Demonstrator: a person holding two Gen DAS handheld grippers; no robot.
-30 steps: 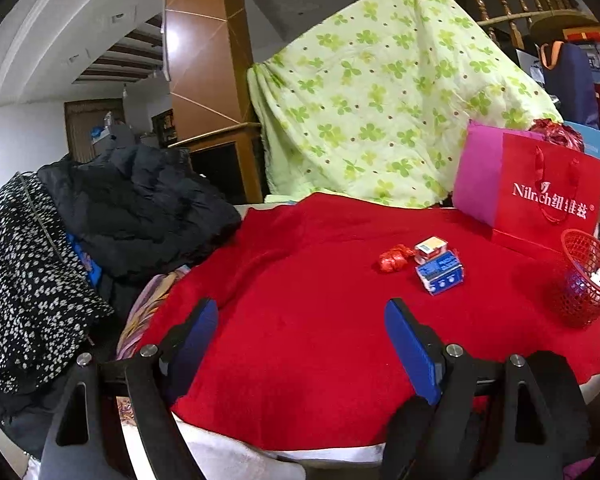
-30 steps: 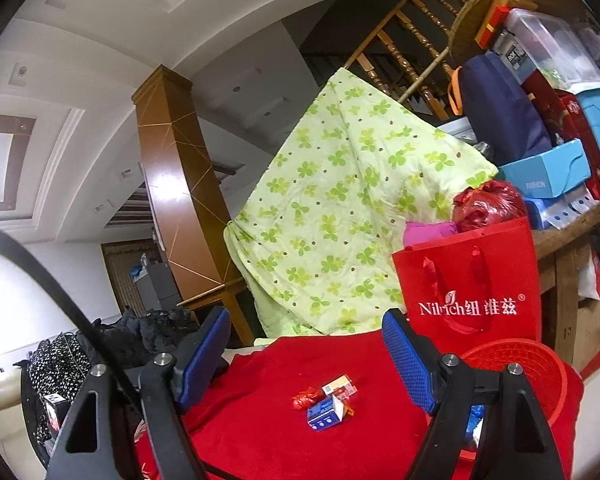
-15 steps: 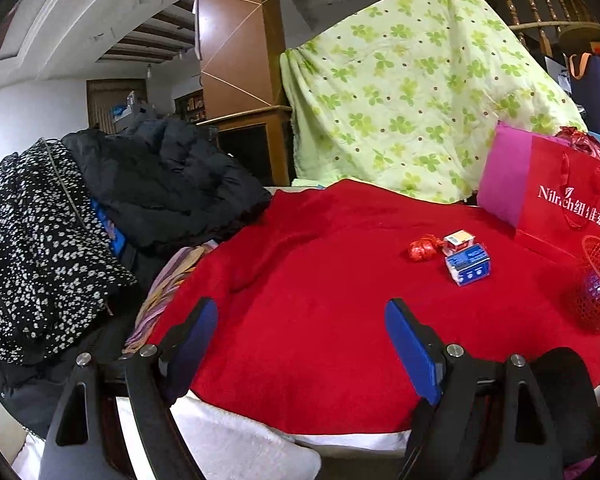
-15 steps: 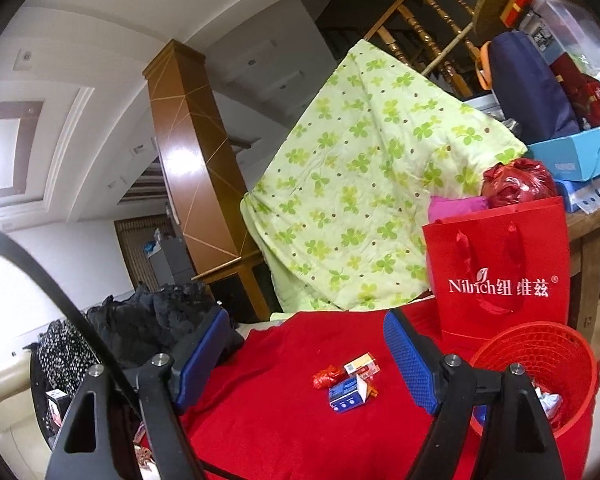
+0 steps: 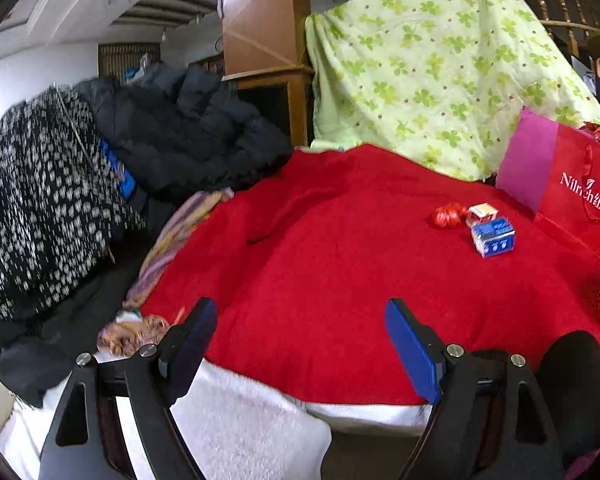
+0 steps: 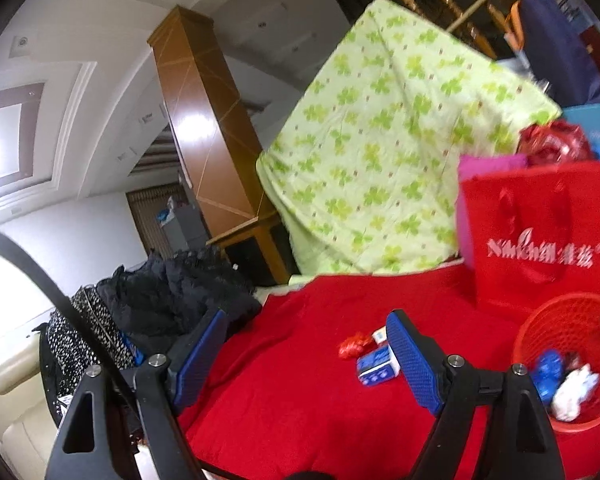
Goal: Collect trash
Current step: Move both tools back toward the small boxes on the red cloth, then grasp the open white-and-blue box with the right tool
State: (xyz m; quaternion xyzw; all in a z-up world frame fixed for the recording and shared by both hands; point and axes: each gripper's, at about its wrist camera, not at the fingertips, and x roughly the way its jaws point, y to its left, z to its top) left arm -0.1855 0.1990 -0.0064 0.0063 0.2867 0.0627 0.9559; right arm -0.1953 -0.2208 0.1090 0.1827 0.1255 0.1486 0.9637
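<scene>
On a table under a red cloth [image 5: 320,264] lie three bits of trash close together: a crumpled red wrapper [image 5: 446,216], a small white and red box [image 5: 481,213] and a blue and white box [image 5: 493,237]. The right wrist view shows them too: wrapper [image 6: 352,345], blue box [image 6: 376,367]. A red mesh basket [image 6: 568,320] with some trash inside stands at the right. My left gripper [image 5: 300,344] is open and empty over the table's near edge, well short of the trash. My right gripper [image 6: 308,356] is open and empty, the blue box just left of its right finger.
A red paper gift bag [image 6: 540,232] stands behind the basket. A green clover-print quilt [image 5: 432,76] hangs at the back. Dark coats [image 5: 180,120] and a black and white spotted garment [image 5: 32,208] are piled at the left. A white towel [image 5: 236,428] lies under the cloth's near edge.
Both views have swung left, so the trash, bag and basket sit further right in them. The left view has dropped nearer the table edge. Both grippers stay open and empty.
</scene>
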